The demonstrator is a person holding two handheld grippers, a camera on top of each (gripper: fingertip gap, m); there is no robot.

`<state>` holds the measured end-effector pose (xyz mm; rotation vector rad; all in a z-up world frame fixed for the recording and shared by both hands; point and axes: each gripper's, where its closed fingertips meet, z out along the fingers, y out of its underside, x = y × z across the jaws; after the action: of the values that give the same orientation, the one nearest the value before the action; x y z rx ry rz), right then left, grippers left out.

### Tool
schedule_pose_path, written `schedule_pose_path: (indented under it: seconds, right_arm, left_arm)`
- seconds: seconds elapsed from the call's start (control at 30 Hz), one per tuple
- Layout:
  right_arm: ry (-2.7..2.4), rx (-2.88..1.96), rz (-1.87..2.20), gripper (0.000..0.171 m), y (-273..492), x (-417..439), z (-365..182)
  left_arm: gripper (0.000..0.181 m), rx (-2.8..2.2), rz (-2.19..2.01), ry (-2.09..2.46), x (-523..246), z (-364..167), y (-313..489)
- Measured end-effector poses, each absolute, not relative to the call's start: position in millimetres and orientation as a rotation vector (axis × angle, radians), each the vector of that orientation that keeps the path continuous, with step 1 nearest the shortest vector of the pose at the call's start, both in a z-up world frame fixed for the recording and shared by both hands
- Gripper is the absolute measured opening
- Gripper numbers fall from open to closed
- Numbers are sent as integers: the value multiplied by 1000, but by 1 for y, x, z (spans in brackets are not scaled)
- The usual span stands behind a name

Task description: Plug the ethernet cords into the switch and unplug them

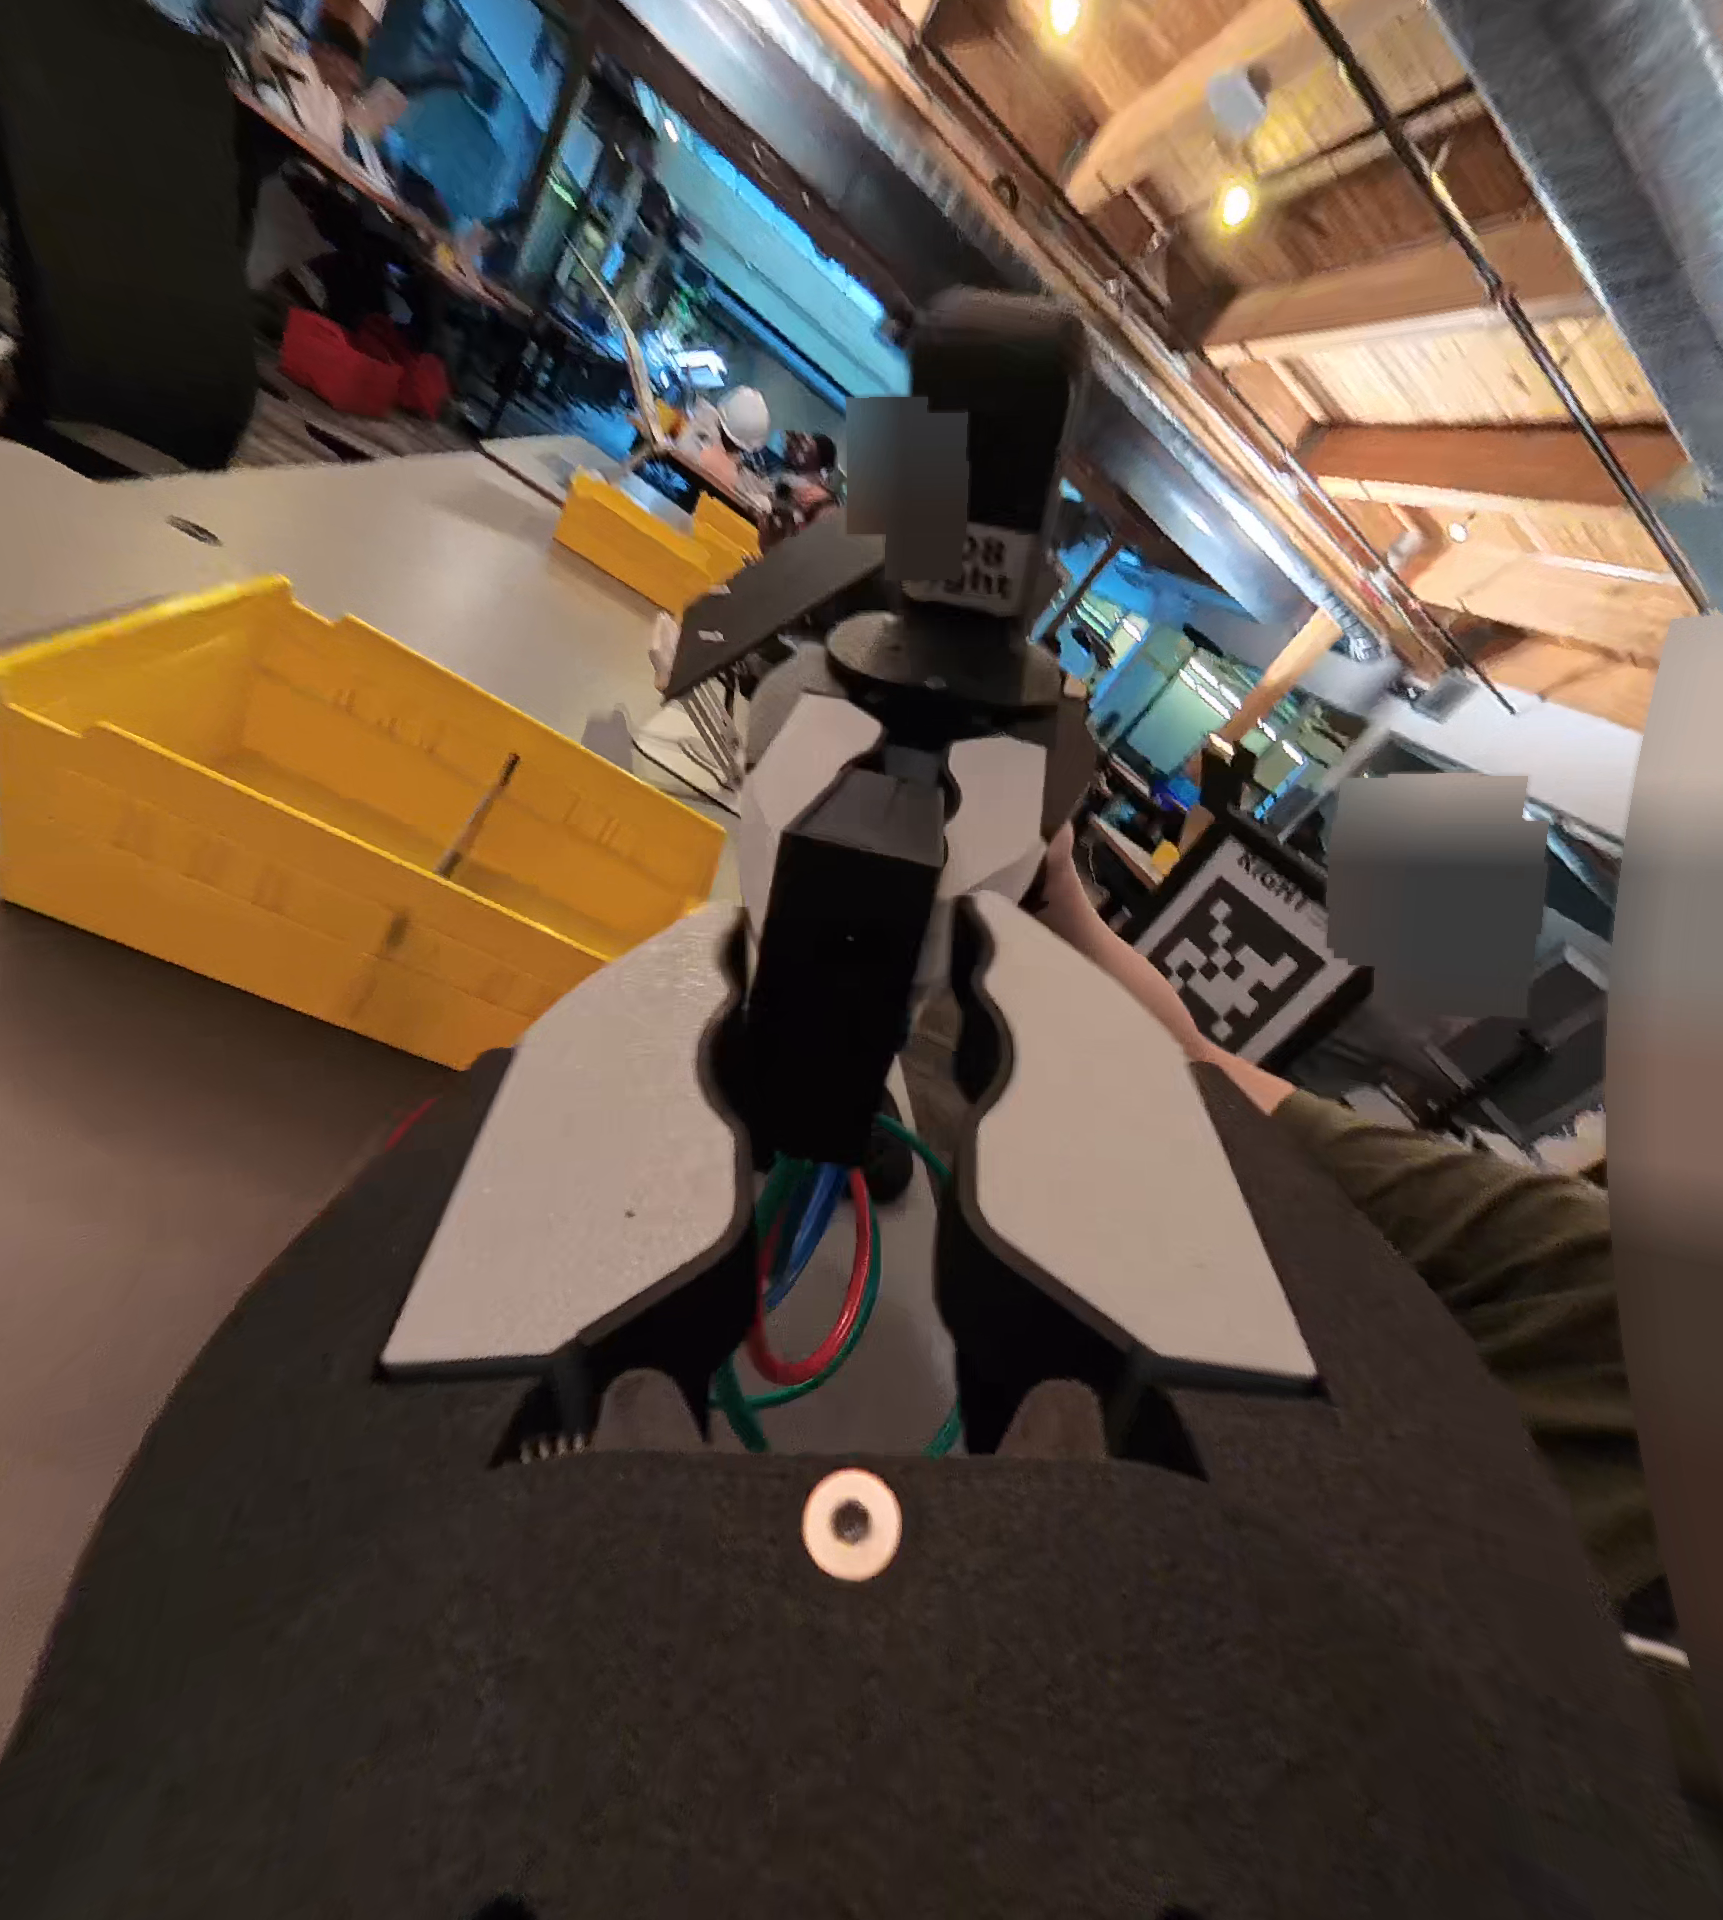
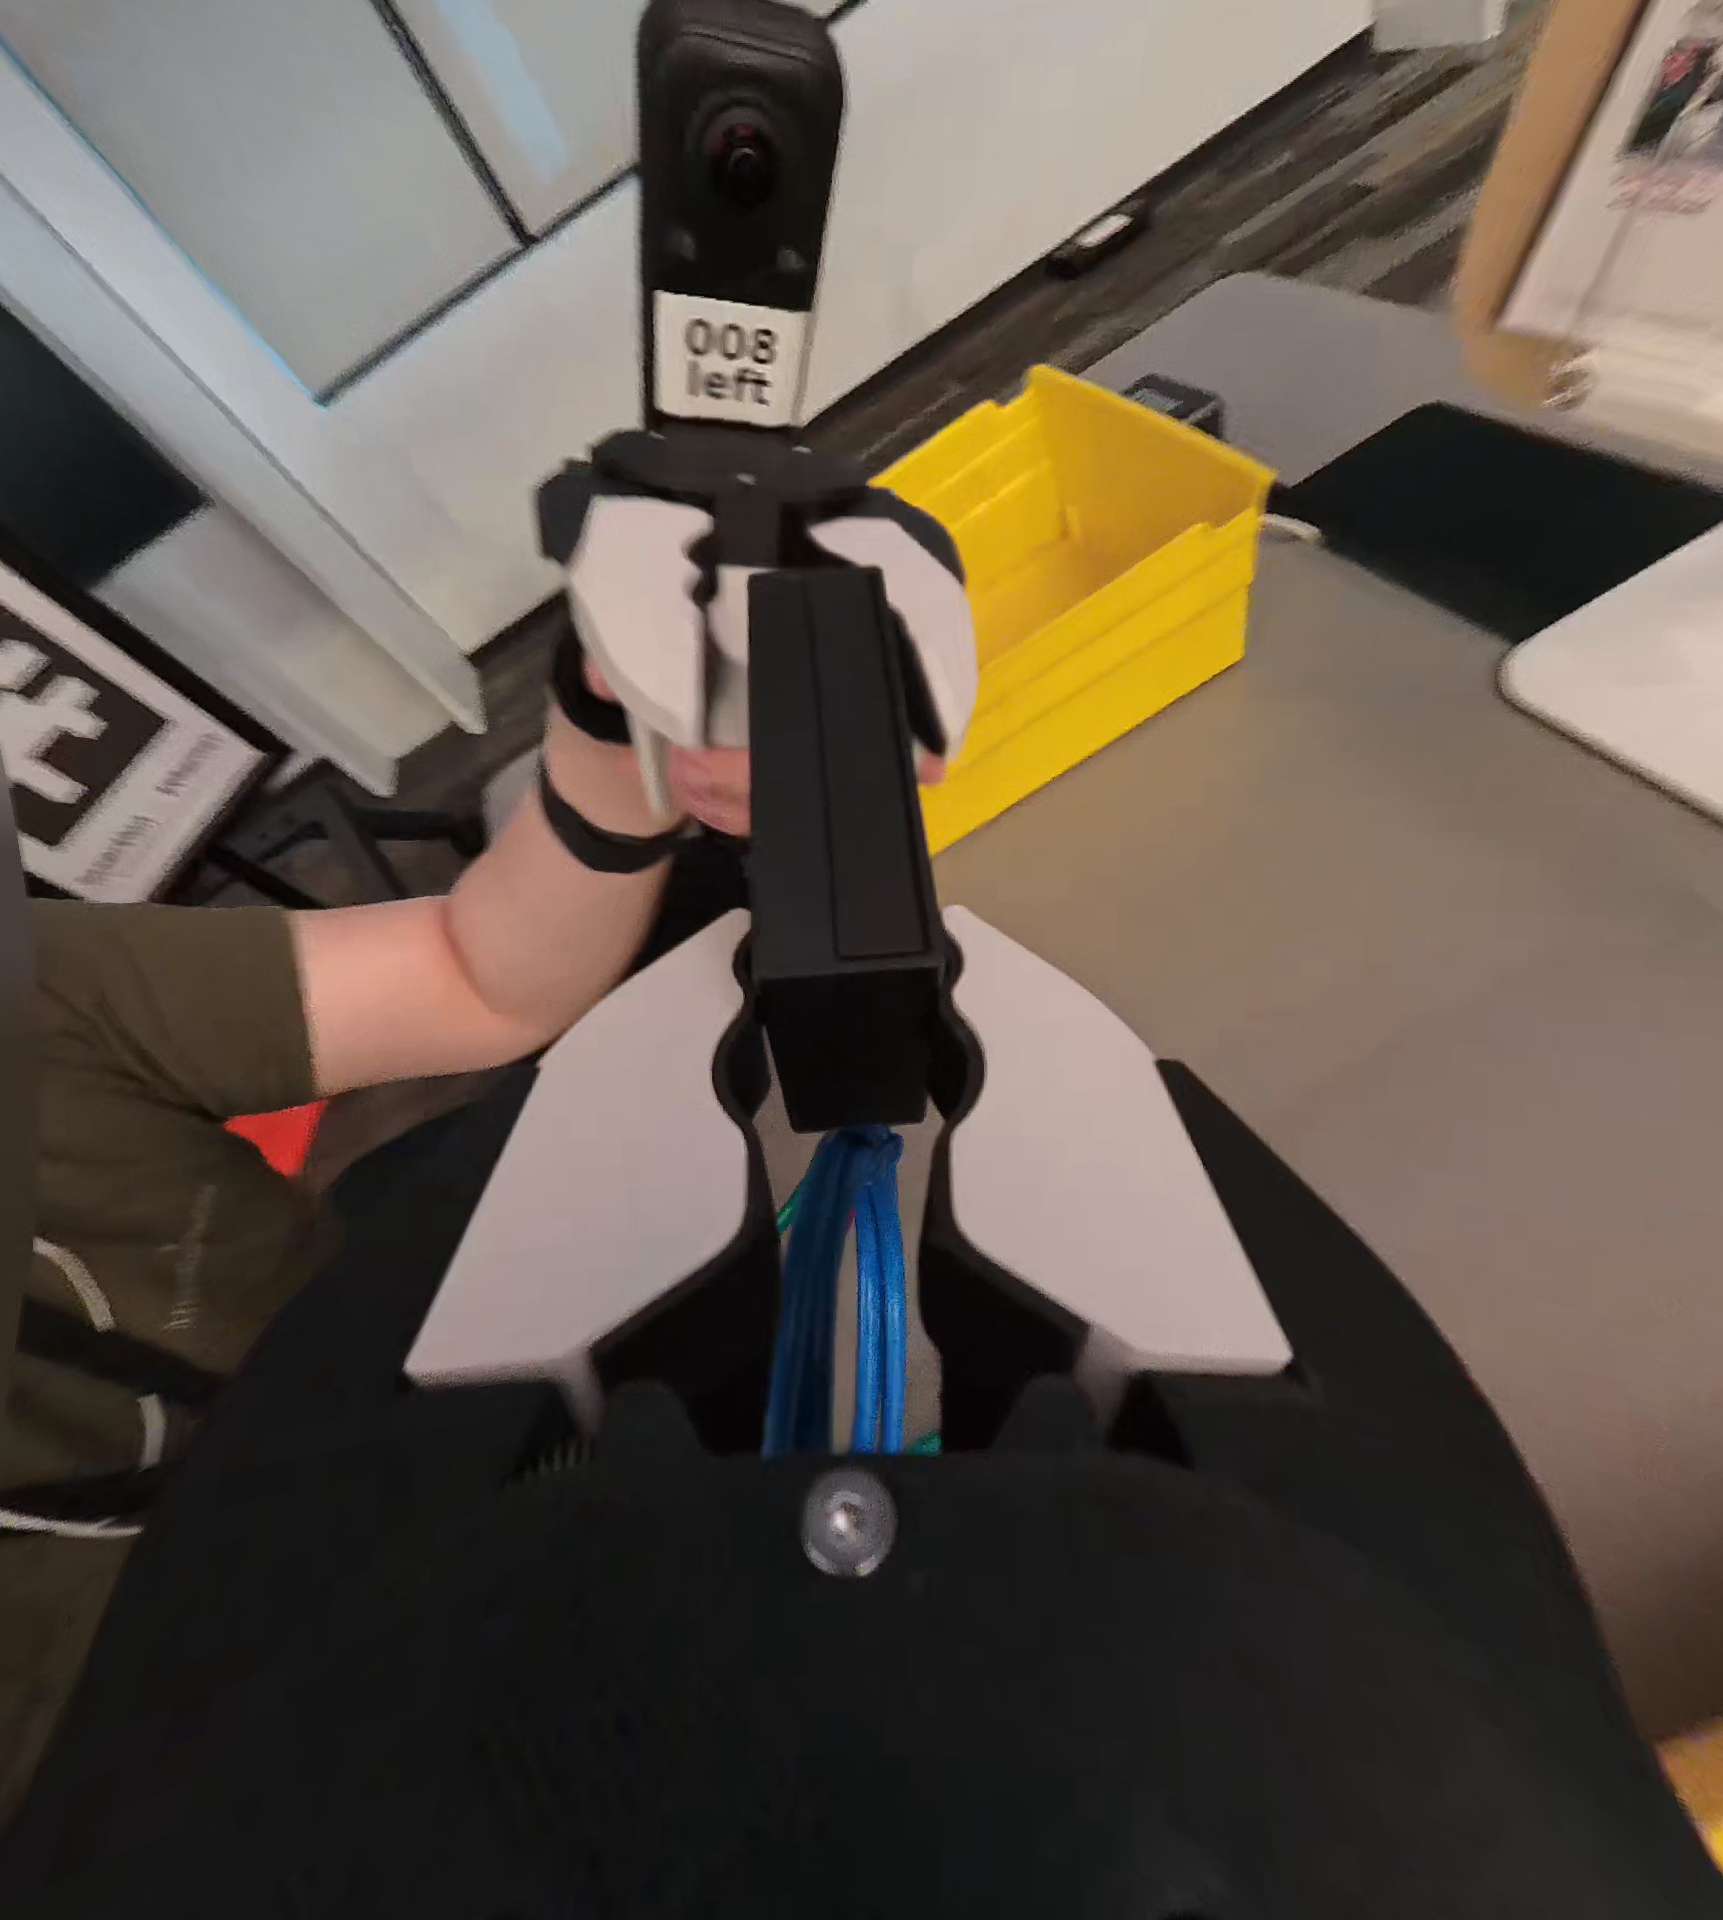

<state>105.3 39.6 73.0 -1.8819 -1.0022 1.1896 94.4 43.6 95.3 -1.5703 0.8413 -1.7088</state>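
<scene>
Here, both grippers clamp the black switch (image 2: 841, 852) end to end: the right gripper (image 2: 846, 1029) and the left gripper (image 1: 841, 1029) each shut on it. Blue cords (image 2: 857, 1288) hang below the jaws (each camera bears a white label).

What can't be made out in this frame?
- Switch ports: both views show only plain black faces.
- Cord plugs: the blue cords and the red and green cords run up behind the switch's end.
- Where the cords lead: cut off by each gripper's body.
</scene>
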Motion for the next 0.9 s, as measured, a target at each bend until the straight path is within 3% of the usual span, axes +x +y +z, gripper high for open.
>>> schedule_pose_path:
  seconds: [0.07,0.33,0.6,0.73,0.9]
  right_arm:
    - [-992,-1862,1116,28,48,111,90]
    - [-932,-1740,800,28,95,146,254]
    - [-756,-1705,497,28,144,201,392]
    - [-683,-1698,444,28,160,223,425]
    - [-615,-1731,366,28,187,255,426]
  left_arm:
    - [51,-1550,-1678,780,77,107,52]
    - [54,-1432,-1446,649,16,146,67]
    - [53,-1491,-1498,661,18,136,70]
    - [52,-1491,-1518,665,21,135,69]
    - [50,-1487,-1504,675,20,136,69]
